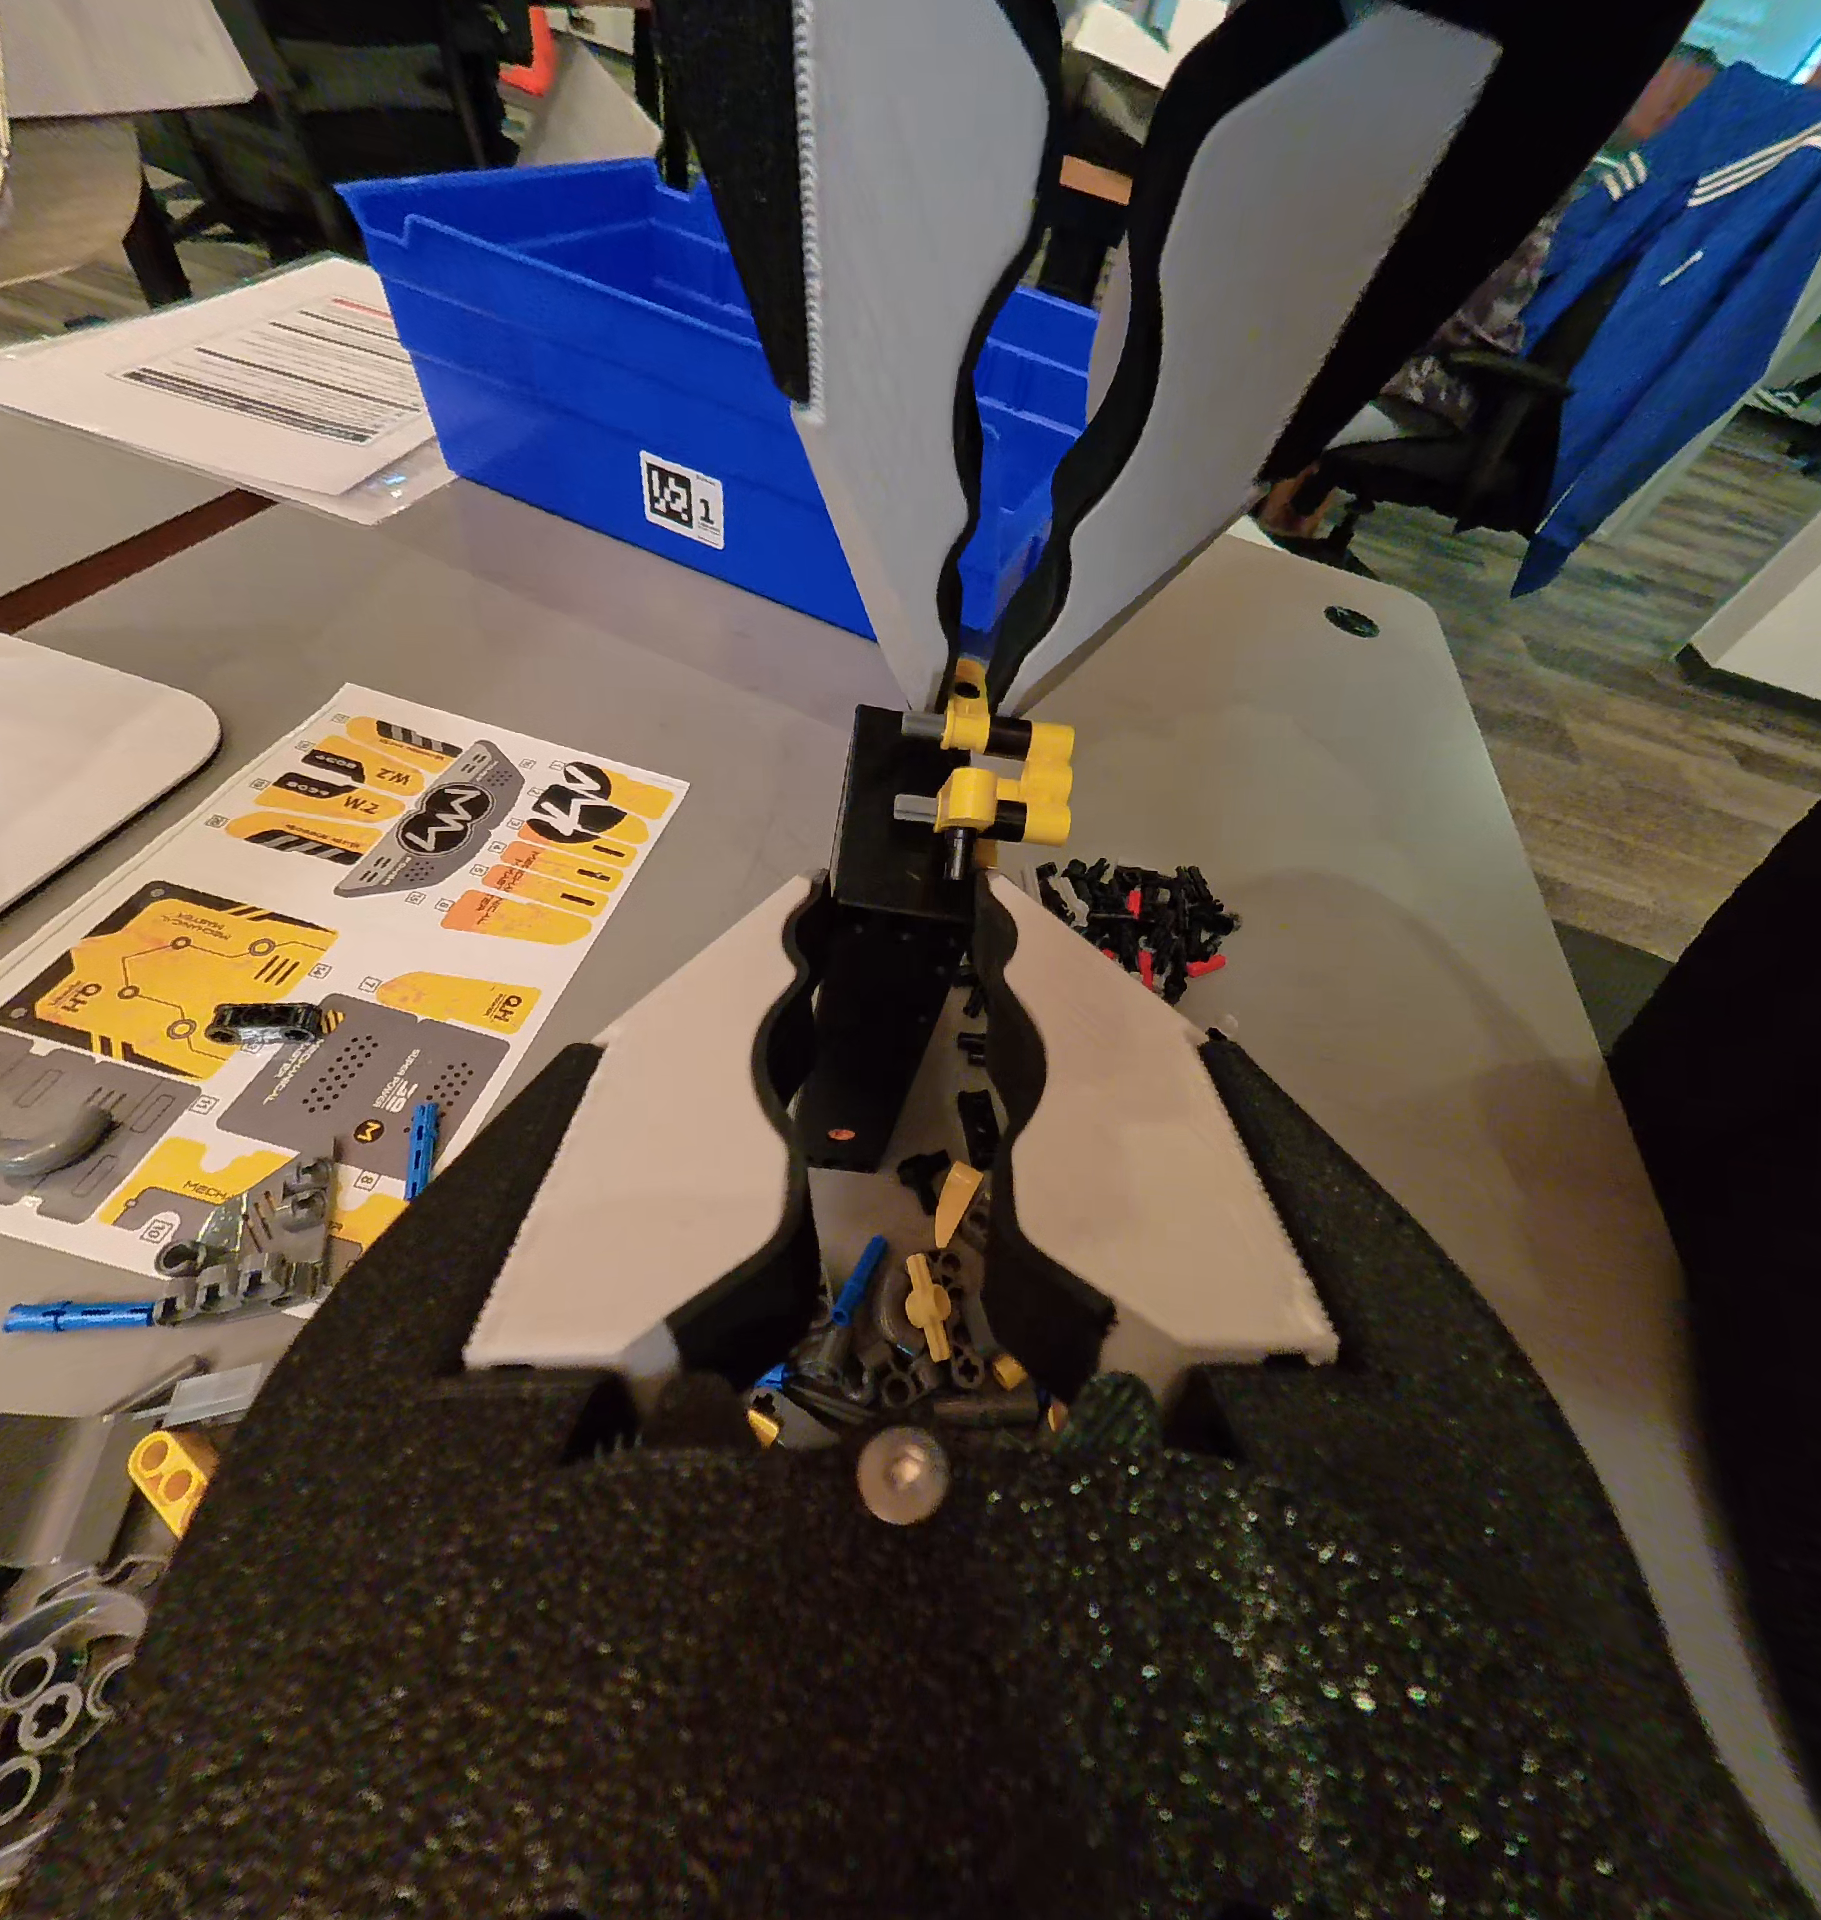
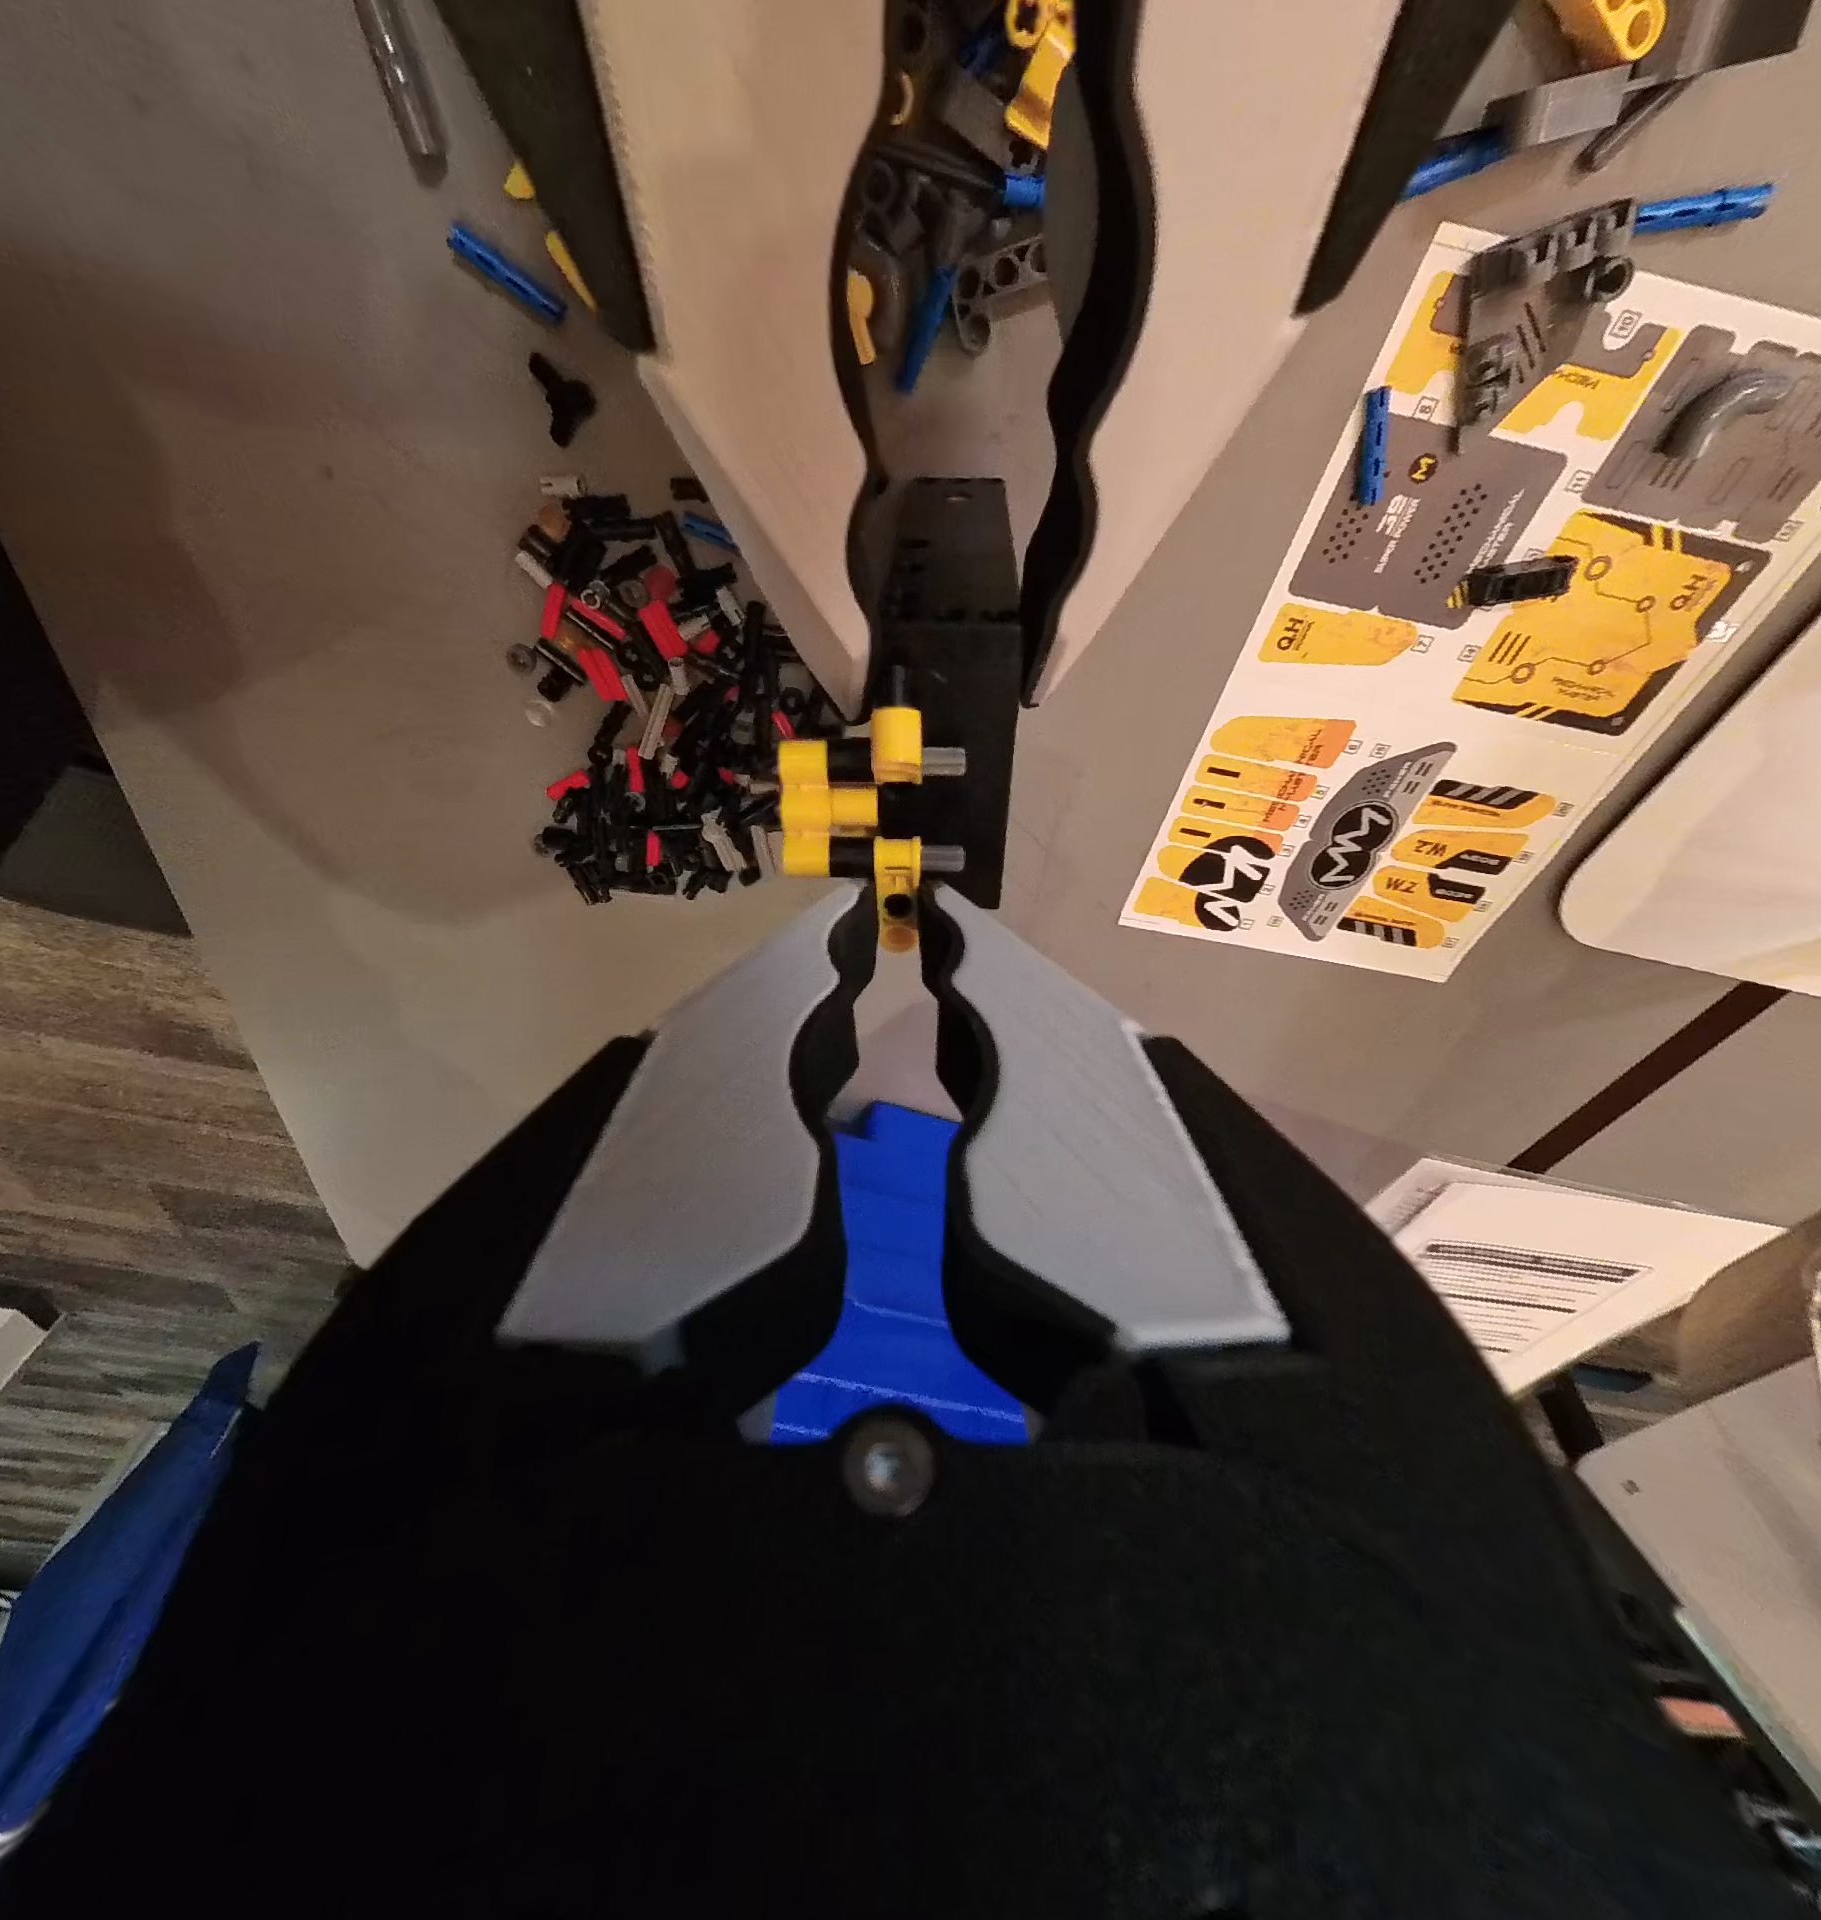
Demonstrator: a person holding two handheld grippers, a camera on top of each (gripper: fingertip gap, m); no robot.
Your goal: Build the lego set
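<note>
My left gripper (image 1: 901, 894) is shut on a black block (image 1: 880, 997) and holds it above the grey table (image 1: 1301, 831). A small assembly of yellow connectors (image 1: 999, 774) with black pins and grey axles sits against the block's far end. My right gripper (image 1: 966, 681) comes down from above, shut on the top yellow connector (image 1: 963, 712). In the right wrist view, my right gripper (image 2: 895, 920) pinches that yellow connector (image 2: 895, 883). Beyond it are the black block (image 2: 953, 623) and my left gripper (image 2: 947, 675) around it.
A pile of black and red pins (image 1: 1145, 920) lies right of the block. Loose parts (image 1: 906, 1330) lie under my left gripper. A sticker sheet (image 1: 615, 831) with several pieces lies on the left. A blue bin (image 1: 594, 343) stands behind. The table edge runs along the right. Only a small space, under 4 cm, lies between the two pairs of fingers.
</note>
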